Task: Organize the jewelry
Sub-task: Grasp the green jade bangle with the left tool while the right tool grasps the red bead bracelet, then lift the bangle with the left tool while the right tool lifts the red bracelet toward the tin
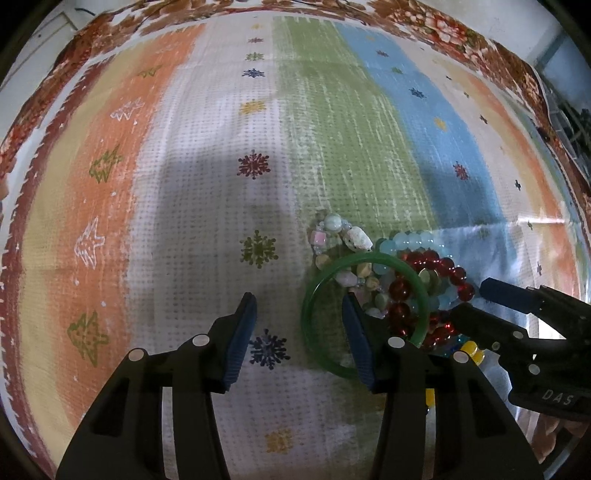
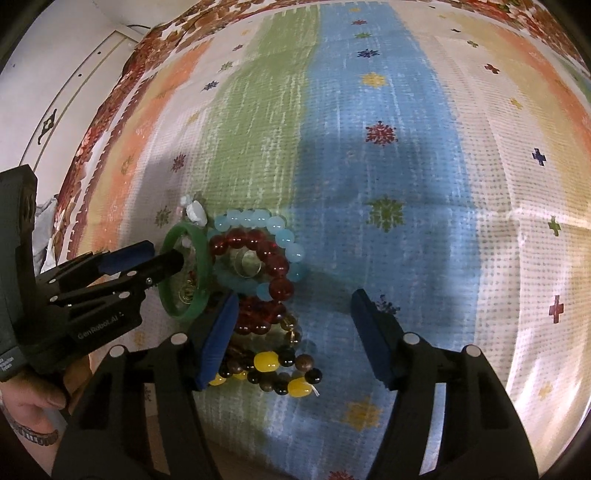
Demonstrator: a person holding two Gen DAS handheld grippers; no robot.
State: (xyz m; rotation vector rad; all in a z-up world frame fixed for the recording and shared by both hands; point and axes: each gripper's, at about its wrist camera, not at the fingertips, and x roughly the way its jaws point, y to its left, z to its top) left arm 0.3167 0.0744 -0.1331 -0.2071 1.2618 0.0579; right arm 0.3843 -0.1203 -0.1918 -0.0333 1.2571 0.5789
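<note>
On the striped cloth [image 1: 207,206], where the green band meets the blue one, your jewelry lies in one tangled heap. The green bangle [image 1: 314,295] sits at the heap's left edge; in the right wrist view it appears tilted up on its rim [image 2: 201,254]. Touching it on the far side is a strand of pale mixed stones [image 1: 345,236]. Beside the bangle, a light blue bead bracelet [image 2: 266,221] curls around a dark red bead bracelet [image 2: 255,243], with a small metal ring [image 2: 245,264] inside their loop. Nearer the right camera lies a strand of dark brown and yellow beads [image 2: 273,363], touching the red beads.

Your left gripper [image 1: 299,314] stands wide open and holds nothing. One of its fingers [image 1: 356,332] reaches inside the bangle's circle; the other is outside over white cloth, so the bangle's left rim lies between the jaws. Whether either pad touches the rim cannot be told.

Your right gripper [image 2: 293,310] is also wide open and empty. Its left finger [image 2: 218,332] overlaps the heap at the red and brown beads; its right finger is over bare blue cloth.

Around the cloth's far edge runs a floral border [image 1: 443,26].
</note>
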